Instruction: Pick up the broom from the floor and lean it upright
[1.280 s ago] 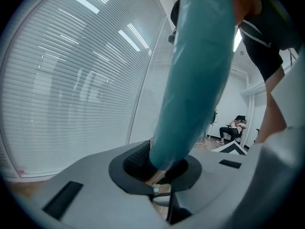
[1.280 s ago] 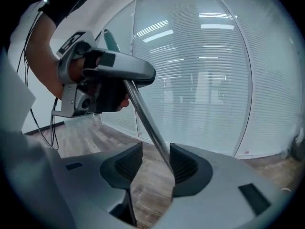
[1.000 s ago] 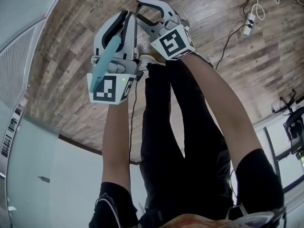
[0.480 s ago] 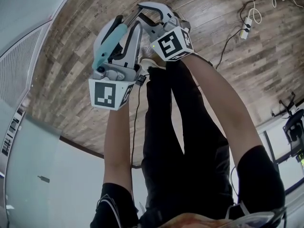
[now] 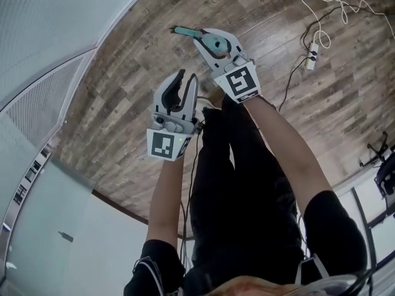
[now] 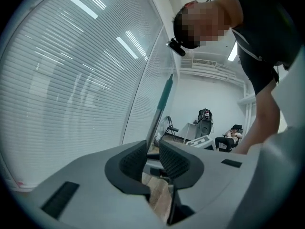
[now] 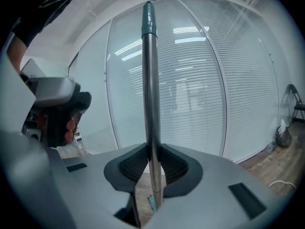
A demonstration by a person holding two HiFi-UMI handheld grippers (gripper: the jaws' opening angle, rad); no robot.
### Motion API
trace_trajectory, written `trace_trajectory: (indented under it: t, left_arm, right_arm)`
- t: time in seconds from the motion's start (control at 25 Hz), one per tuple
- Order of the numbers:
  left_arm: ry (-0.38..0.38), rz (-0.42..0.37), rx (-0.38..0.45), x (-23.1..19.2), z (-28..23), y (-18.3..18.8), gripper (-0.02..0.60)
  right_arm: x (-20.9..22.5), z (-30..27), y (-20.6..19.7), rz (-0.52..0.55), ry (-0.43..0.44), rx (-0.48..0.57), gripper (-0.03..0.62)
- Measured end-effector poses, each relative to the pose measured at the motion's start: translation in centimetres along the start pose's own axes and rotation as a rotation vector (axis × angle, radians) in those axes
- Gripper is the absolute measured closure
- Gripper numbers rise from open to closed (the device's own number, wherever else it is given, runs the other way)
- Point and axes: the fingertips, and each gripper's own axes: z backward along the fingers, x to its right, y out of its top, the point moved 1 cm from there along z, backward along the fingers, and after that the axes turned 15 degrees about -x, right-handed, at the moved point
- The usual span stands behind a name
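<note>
Head view: the right hand-held gripper (image 5: 203, 39) held the broom (image 5: 181, 31) above the floor (image 5: 111, 116). Left gripper view: the left hand-held gripper (image 6: 153, 159), its jaws just closing, stood apart and empty, with the handle (image 6: 163, 101) beyond. Right gripper view: the jaws, just closing, pinched the smooth handle alone, so it could slip or swing.

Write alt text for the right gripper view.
The right gripper, whose jaws have just been closing, grips a broom handle that runs straight up the frame, silver with a teal tip. Behind it is a glass wall with blinds.
</note>
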Motion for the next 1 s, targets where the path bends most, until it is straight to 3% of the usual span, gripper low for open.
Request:
trace_trajectory:
  t: [0.12, 0.2, 0.4, 0.6, 1.0]
  left_arm:
    - [-0.02, -0.004, -0.051, 2.9, 1.7, 1.9, 0.537]
    - [-0.032, -0.024, -0.077, 4.5, 2.4, 3.5, 0.546]
    - [-0.023, -0.028, -0.03, 6.0, 2.8, 8.4, 0.554]
    - [0.002, 0.001, -0.03, 5.1, 2.1, 10.2, 0.554]
    - [-0.065, 0.038, -0.045, -1.5, -4.4, 12.5, 0.554]
  right_arm:
    - [0.1, 3.6, 3.4, -0.015, -0.001, 0.014, 0.503]
    - [0.3, 5.4, 5.2, -0.027, -0.009, 0.018, 0.503]
    - [2.6, 7.2, 9.7, -0.021, -0.017, 0.052, 0.503]
    - [6.6, 6.5, 12.0, -0.029, -0.03, 0.024, 0.503]
    - [15.8, 0.1, 11.9, -0.068, -0.112, -0.123, 0.503]
